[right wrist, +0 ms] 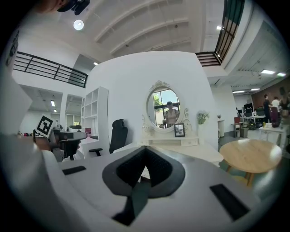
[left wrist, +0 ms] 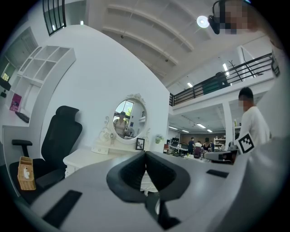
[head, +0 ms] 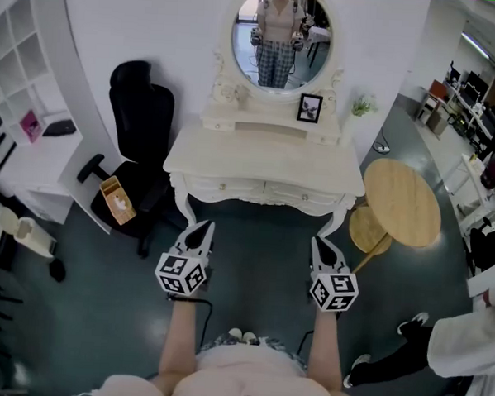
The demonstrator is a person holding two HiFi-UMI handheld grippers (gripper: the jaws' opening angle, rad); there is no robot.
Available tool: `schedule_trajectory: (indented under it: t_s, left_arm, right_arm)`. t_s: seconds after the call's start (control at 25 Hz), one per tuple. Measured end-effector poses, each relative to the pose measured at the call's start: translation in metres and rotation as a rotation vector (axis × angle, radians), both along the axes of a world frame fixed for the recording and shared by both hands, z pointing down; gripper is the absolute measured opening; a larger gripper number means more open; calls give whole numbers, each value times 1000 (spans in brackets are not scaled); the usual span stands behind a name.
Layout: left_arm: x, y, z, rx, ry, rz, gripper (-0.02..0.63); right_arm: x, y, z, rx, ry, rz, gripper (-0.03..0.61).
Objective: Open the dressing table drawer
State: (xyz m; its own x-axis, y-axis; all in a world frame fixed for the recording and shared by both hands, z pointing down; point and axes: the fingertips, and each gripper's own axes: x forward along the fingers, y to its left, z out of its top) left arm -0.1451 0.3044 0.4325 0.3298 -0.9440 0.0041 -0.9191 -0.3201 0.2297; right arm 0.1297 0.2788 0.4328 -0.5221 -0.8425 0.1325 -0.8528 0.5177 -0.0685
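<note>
The white dressing table (head: 266,162) stands ahead against the wall; its two front drawers (head: 263,189) are closed, each with a small knob. My left gripper (head: 203,225) and right gripper (head: 320,241) hover side by side over the floor, short of the table's front and touching nothing. Both point toward the drawers. In the left gripper view the left gripper (left wrist: 145,154) has its jaws pressed tip to tip with nothing between them. The right gripper (right wrist: 146,149) looks the same in the right gripper view, with the table (right wrist: 190,152) behind it.
An oval mirror (head: 281,39) and a small picture frame (head: 310,108) sit on the table. A black office chair (head: 140,121) with a wooden box (head: 117,200) stands left. A round wooden table (head: 400,201) is at the right, and a person (head: 464,337) stands beside it.
</note>
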Motion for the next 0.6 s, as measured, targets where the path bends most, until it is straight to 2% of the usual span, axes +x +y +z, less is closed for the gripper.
schedule_trajectory:
  t_s: [0.16, 0.24, 0.32, 0.52, 0.6]
  left_arm:
    - [0, -1, 3, -3, -2, 5, 27]
    - [0, -3, 5, -3, -2, 7, 27]
    - [-1, -4, 5, -6, -2, 10, 26]
    - [-5, -9, 9, -11, 0, 18, 28]
    - [-6, -12, 8, -11, 5, 21, 26]
  right_arm:
    - [-3, 0, -1, 11, -23, -11, 23]
    - [-6, -1, -3, 12, -37, -21, 147]
    - [-9, -2, -5, 18, -43, -20, 230]
    - [-11, -8, -7, 37, -62, 18, 401]
    - [-12, -10, -6, 30, -76, 31, 448]
